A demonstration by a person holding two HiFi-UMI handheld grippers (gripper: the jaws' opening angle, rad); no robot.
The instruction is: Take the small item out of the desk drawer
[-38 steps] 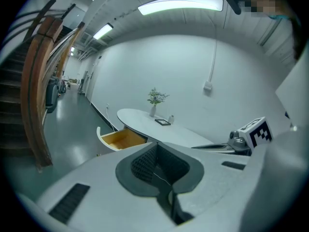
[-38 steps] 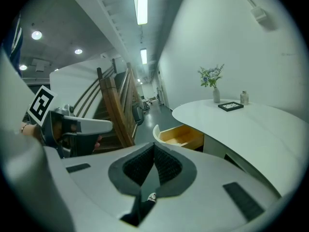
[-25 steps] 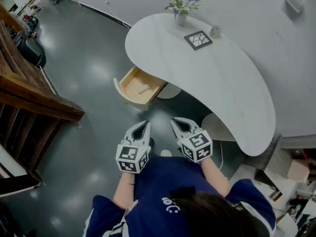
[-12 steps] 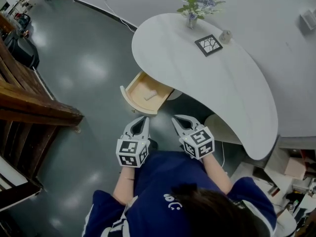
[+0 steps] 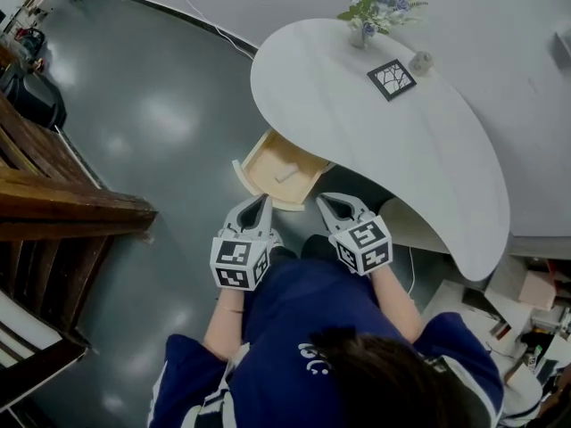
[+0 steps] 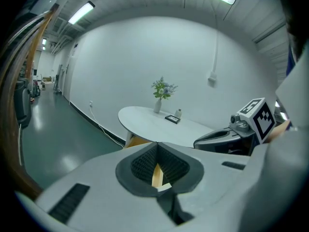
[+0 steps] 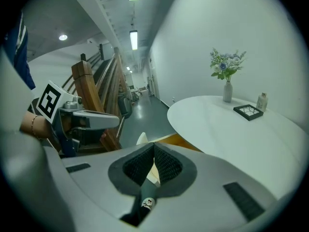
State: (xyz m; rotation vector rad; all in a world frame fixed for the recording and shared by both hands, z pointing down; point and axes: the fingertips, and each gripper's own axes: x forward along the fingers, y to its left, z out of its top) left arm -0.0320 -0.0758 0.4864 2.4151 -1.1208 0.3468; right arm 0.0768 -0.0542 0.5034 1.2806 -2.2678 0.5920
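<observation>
A wooden drawer [image 5: 279,172] stands pulled out from under the white curved desk [image 5: 393,141]. A small pale item [image 5: 287,176] lies on the drawer's floor. My left gripper [image 5: 260,201] hovers just short of the drawer's front edge, shut with nothing in it. To its right, my right gripper [image 5: 324,199] is level with it, also shut and empty. In the left gripper view the left gripper [image 6: 156,145] has its tips together, with the drawer [image 6: 139,141] just beyond. In the right gripper view the right gripper [image 7: 154,144] is likewise closed, pointing at the drawer [image 7: 182,140].
On the desk stand a vase of flowers [image 5: 360,27], a dark framed square [image 5: 392,78] and a small jar [image 5: 421,61]. A wooden stair rail [image 5: 71,205] runs along the left. Boxes and clutter [image 5: 535,301] sit at the lower right. A cable [image 5: 210,20] trails over the grey floor.
The drawer and desk have come nearer to both grippers as the person moved forward. Both grippers stay shut and side by side.
</observation>
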